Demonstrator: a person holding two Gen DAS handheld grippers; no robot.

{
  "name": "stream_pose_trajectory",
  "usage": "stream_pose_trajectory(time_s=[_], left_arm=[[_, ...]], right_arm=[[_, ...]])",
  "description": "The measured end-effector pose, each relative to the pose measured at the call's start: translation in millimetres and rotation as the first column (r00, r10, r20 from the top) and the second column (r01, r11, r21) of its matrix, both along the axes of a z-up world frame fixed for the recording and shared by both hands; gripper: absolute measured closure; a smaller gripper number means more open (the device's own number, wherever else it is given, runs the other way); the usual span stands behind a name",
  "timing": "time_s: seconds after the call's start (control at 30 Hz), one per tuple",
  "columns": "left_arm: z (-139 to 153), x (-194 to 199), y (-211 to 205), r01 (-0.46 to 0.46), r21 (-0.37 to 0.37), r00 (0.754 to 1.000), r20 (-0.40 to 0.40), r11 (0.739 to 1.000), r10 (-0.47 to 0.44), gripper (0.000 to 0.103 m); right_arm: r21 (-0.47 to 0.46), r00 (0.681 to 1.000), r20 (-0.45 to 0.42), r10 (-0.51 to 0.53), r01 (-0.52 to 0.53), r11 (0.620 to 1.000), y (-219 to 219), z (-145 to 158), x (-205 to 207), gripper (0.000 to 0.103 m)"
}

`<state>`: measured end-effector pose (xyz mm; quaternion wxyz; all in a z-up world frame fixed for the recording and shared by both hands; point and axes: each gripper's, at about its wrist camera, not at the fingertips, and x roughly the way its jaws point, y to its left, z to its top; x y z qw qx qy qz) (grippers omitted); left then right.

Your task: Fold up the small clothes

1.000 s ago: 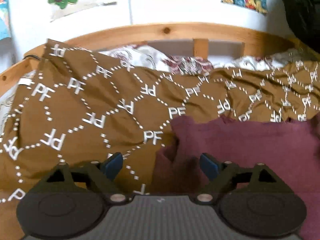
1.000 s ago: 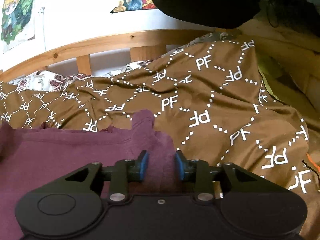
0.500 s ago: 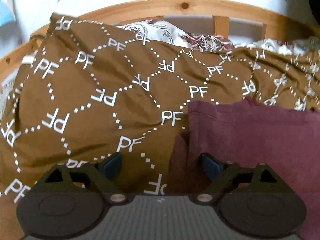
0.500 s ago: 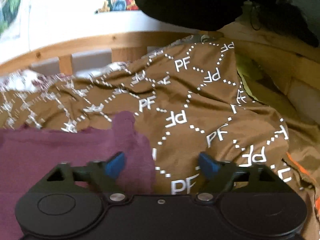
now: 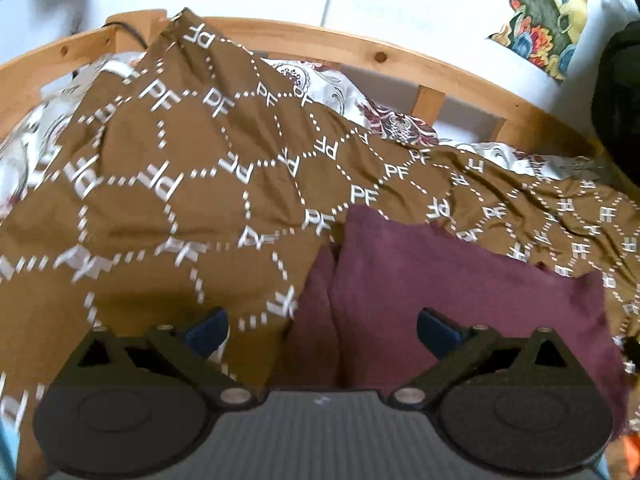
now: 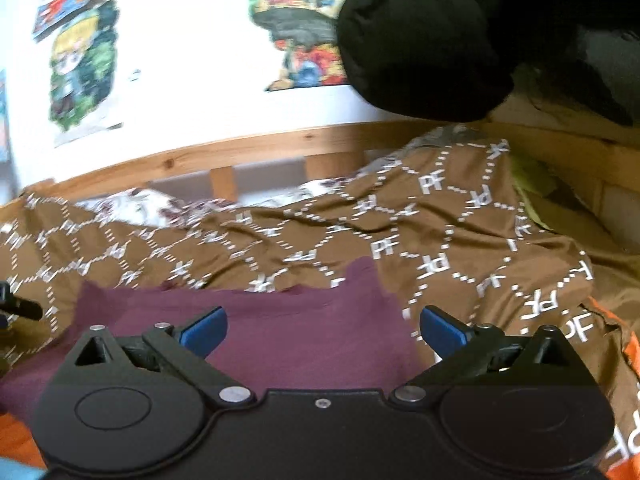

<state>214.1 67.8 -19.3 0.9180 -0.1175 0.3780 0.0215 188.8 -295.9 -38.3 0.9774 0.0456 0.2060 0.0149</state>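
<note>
A dark maroon garment (image 5: 440,300) lies folded flat on the brown bedspread (image 5: 180,200). My left gripper (image 5: 322,326) hovers over the garment's left edge, where a fold of cloth sticks out. Its jaws are opening wide and the blue pads (image 5: 208,330) touch nothing. In the right wrist view the same garment (image 6: 300,344) fills the lower left. My right gripper (image 6: 322,328) hangs above its right part with its jaws opening wide. Nothing is gripped between the blue pads (image 6: 442,330).
The bedspread (image 6: 440,240) carries a white PF lattice and lies rumpled toward the wooden bed rail (image 5: 400,60). A flowered sheet (image 5: 392,120) shows behind it. A large black shape (image 6: 420,32) hangs at upper right. Orange fabric (image 6: 628,352) shows at the right edge.
My right gripper, nearly shut on the garment's corner a second ago, has spread wide and let it go. Both grippers have drawn back and up, and the left view has tilted.
</note>
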Motion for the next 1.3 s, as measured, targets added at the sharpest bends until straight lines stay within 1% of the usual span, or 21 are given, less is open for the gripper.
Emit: stream_pose_trajectory(time_s=[0.13, 0.27, 0.33, 0.4, 0.47, 0.57, 0.67, 0.73, 0.83, 1.0, 1.13, 1.2, 1.3], left_arm=[[5.2, -32.2, 0.1, -0.004, -0.024, 1.000, 0.006, 1.000, 0.004, 0.001], [0.9, -52.9, 3.7, -0.003, -0.110, 1.000, -0.027, 0.994, 0.000, 0.001], [-2.8, -56.7, -0.4, 0.018, -0.119, 0.999, -0.042, 0.993, -0.023, 0.001], [-6.9, -54.2, -6.1, 0.047, -0.109, 0.996, -0.064, 0.993, -0.054, 0.001], [-11.6, -51.3, -8.6, 0.054, -0.113, 0.994, -0.085, 0.992, -0.064, 0.001], [-19.2, -45.5, -3.0, 0.022, -0.132, 0.992, -0.117, 0.991, -0.037, 0.001], [-24.6, -41.3, -2.3, -0.010, -0.125, 0.991, -0.136, 0.992, -0.007, 0.001], [-27.2, -39.2, -3.6, -0.007, -0.122, 0.990, -0.143, 0.992, -0.011, 0.001], [-29.7, -37.3, -3.4, -0.001, -0.136, 0.989, -0.150, 0.991, -0.019, 0.001], [-32.1, -34.3, -1.4, -0.028, -0.153, 0.986, -0.165, 0.988, 0.002, 0.001], [-35.8, -28.7, -0.5, -0.053, -0.173, 0.984, -0.176, 0.984, 0.022, 0.001], [-40.3, -24.4, 0.9, -0.073, -0.182, 0.980, -0.195, 0.980, 0.037, 0.001], [-50.2, -16.6, 4.0, -0.112, -0.208, 0.966, -0.253, 0.972, 0.057, 0.001]], right_arm=[[-0.028, 0.998, -0.022, 0.054, -0.055, 0.998, 26.6, -2.4, -12.8, 0.001], [-0.074, 0.994, -0.068, 0.083, -0.088, 0.993, 55.2, -10.4, -22.4, 0.001], [-0.093, 0.990, -0.085, 0.113, -0.120, 0.988, 66.4, -14.2, -26.2, 0.001], [-0.131, 0.987, -0.087, 0.137, -0.148, 0.980, 77.4, -17.2, -31.1, 0.001], [-0.166, 0.988, -0.072, 0.139, -0.149, 0.975, 83.0, -18.2, -34.4, 0.001], [-0.192, 0.992, -0.038, 0.124, -0.129, 0.973, 85.2, -17.6, -37.1, 0.001], [-0.212, 0.993, -0.033, 0.110, -0.114, 0.971, 82.6, -20.5, -33.9, 0.001], [-0.229, 0.993, -0.056, 0.103, -0.113, 0.967, 83.4, -25.1, -29.6, 0.001], [-0.230, 0.990, -0.084, 0.114, -0.131, 0.964, 86.0, -30.3, -25.9, 0.001], [-0.282, 0.981, -0.140, 0.131, -0.167, 0.945, 94.3, -39.5, -23.2, 0.001], [-0.280, 0.977, -0.165, 0.135, -0.178, 0.943, 95.0, -43.1, -22.6, 0.001], [-0.270, 0.974, -0.179, 0.135, -0.181, 0.946, 93.9, -44.6, -21.8, 0.001], [-0.254, 0.974, -0.181, 0.134, -0.178, 0.951, 91.9, -42.7, -21.5, 0.001]])
